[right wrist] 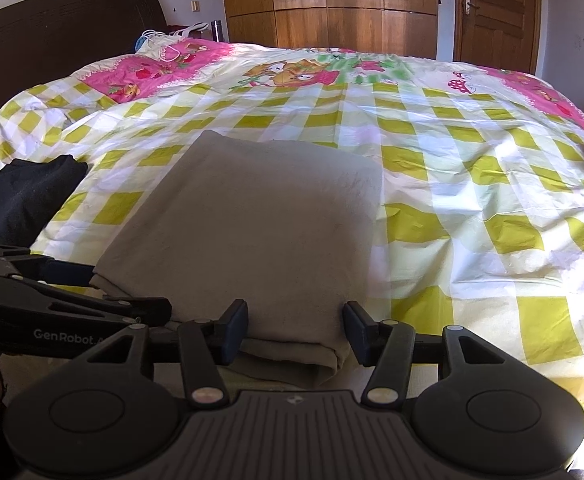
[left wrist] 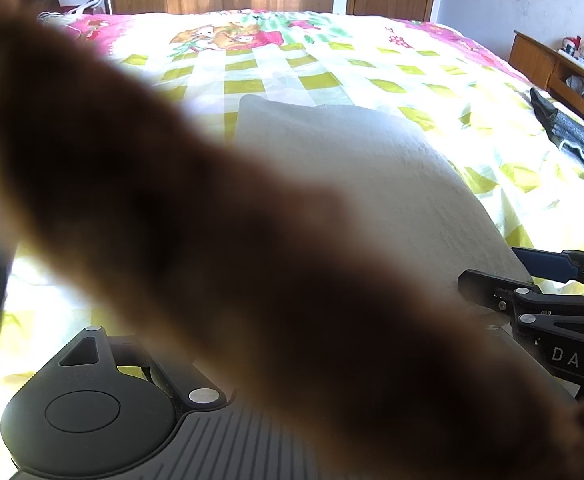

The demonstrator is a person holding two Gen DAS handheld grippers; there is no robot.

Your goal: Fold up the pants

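**Beige folded pants on a checked bedspread**

Beige, soft-looking cloth forms a neat, roughly rectangular stack: the folded pants [right wrist: 252, 216] lie flat on the bedspread [right wrist: 432, 184], a thin, creased sheet printed with yellow-green and white squares, pink borders and cartoon animals. Layered edges of the fold show at the near end.

Seen from the right wrist camera, the right gripper [right wrist: 295, 330] stands wide open, its dark blue fingertips either side of the near edge of the pants, gripping nothing; whether a tip brushes the cloth is unclear. The left gripper [right wrist: 92, 292] reaches in from the left at the near left corner of the stack; its fingers look close together, but whether they pinch the cloth cannot be told.

From the left wrist camera, a large blurred brown shape [left wrist: 232, 240] covers most of the view and hides that gripper's own fingers. A black garment [right wrist: 24, 200] lies left of the pants, and a dark grey garment [left wrist: 568, 136], cut off at the frame edge, lies far right.
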